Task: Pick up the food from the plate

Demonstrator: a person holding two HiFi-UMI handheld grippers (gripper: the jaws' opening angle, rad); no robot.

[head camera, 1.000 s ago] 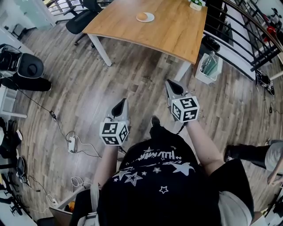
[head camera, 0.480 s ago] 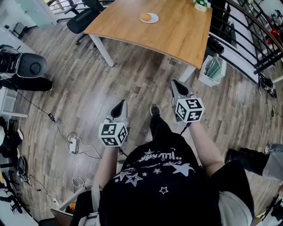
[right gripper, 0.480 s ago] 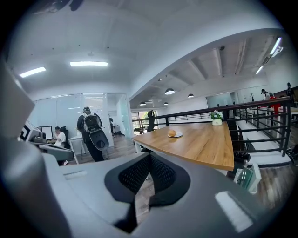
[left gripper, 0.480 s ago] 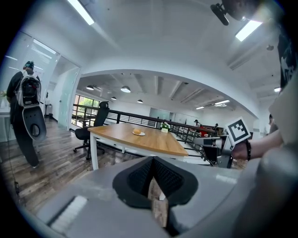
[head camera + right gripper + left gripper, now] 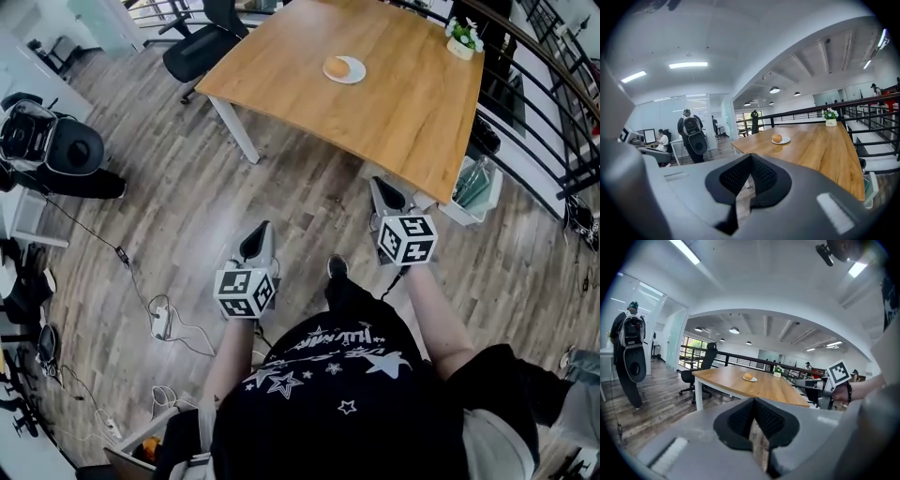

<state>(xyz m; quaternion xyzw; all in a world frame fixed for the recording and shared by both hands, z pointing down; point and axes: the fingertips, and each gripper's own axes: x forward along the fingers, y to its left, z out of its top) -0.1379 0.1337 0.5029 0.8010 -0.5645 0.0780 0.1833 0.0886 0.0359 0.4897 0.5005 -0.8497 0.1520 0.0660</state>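
A round golden bun [image 5: 336, 67] lies on a small white plate [image 5: 354, 71] toward the far side of the wooden table [image 5: 394, 103]. My left gripper [image 5: 255, 242] hangs over the wood floor well short of the table, shut and empty. The right gripper [image 5: 384, 193], also shut and empty, points at the table's near edge. The bun [image 5: 748, 376] shows far ahead in the left gripper view beyond the closed left gripper [image 5: 754, 412]. In the right gripper view the bun [image 5: 776, 138] sits on its plate [image 5: 783, 140] past the closed right gripper [image 5: 750, 169].
A small potted plant [image 5: 460, 37] stands at the table's far right corner. A black office chair [image 5: 201, 49] is at its left end, a bin [image 5: 473, 187] and a black railing [image 5: 544, 103] to its right. Cables and a power strip [image 5: 159, 314] lie on the floor at left.
The table and plate have come nearer and lower in the head view as the person walked toward them. Both grippers stayed shut and moved forward with the body.
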